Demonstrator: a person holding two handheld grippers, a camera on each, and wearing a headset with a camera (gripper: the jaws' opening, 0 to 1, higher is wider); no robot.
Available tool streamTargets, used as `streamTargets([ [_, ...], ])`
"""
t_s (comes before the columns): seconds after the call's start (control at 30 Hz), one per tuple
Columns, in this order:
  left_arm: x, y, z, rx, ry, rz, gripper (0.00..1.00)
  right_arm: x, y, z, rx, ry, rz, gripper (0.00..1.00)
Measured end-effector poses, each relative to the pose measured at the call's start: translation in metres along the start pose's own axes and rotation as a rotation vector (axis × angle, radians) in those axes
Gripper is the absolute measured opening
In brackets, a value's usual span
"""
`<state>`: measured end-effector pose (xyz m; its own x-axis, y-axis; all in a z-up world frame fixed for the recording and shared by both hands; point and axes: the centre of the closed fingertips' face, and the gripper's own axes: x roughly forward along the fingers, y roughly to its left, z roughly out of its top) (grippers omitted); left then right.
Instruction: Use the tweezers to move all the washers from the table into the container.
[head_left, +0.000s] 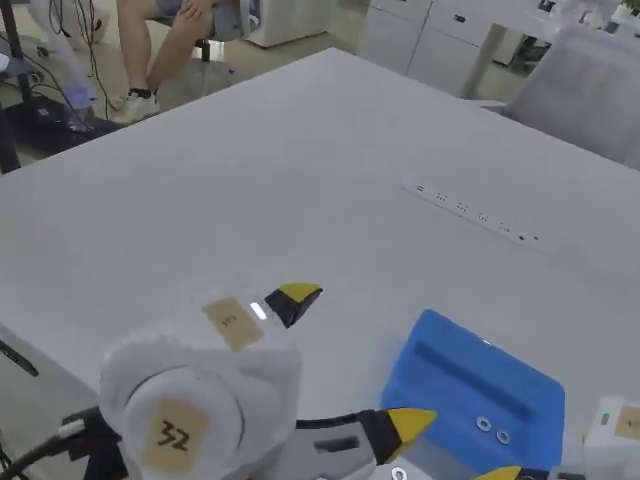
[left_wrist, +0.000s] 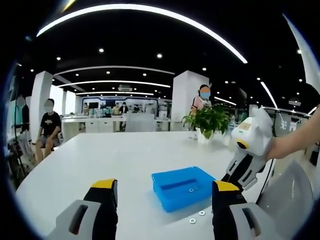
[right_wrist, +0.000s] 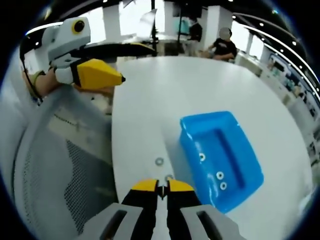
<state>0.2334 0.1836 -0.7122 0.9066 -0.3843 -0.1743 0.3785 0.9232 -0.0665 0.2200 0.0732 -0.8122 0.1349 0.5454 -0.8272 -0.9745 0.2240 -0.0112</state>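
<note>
Right gripper view puts the matter plainly: the right gripper (right_wrist: 161, 186) has its jaws drawn together, with only a thin dark sliver (right_wrist: 161, 190) between the yellow tips. Whether that sliver is the tweezers cannot be told. Just ahead of those tips, a shade to the right in that view, lies the nearest washer (right_wrist: 169, 177) flat on the white table (right_wrist: 150, 105). A second loose washer (right_wrist: 159, 161) lies a little further along the same line. Both rest on the bare strip between the table's near edge and the blue container (right_wrist: 235, 145), just beside its wall but not touching it.

The container's long axis runs away from the right gripper, roughly parallel to its jaws, so the tray sits to the right of the two washers rather than beyond them. Three washers (right_wrist: 219, 175) already lie inside it.

The left gripper (right_wrist: 90, 70) hangs off to the far left in that view, well apart from the loose pair, with its jaws spread wide and nothing between them. The right gripper is clearly the nearer — the coming move looks like a short reach forward to the nearest washer, then a sideways carry over the wall.
</note>
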Motion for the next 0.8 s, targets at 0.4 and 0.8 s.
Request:
streamTargets([
  [0.4,-0.008,0.017,0.000,0.014,-0.005,0.068,0.75,0.008,-0.003,0.011,-0.006,-0.003,-0.003,0.03],
  [0.8,-0.006,0.013,0.001,-0.020,-0.019,0.035,0.73,0.016,-0.004,0.014,-0.029,0.002,0.026,0.03],
])
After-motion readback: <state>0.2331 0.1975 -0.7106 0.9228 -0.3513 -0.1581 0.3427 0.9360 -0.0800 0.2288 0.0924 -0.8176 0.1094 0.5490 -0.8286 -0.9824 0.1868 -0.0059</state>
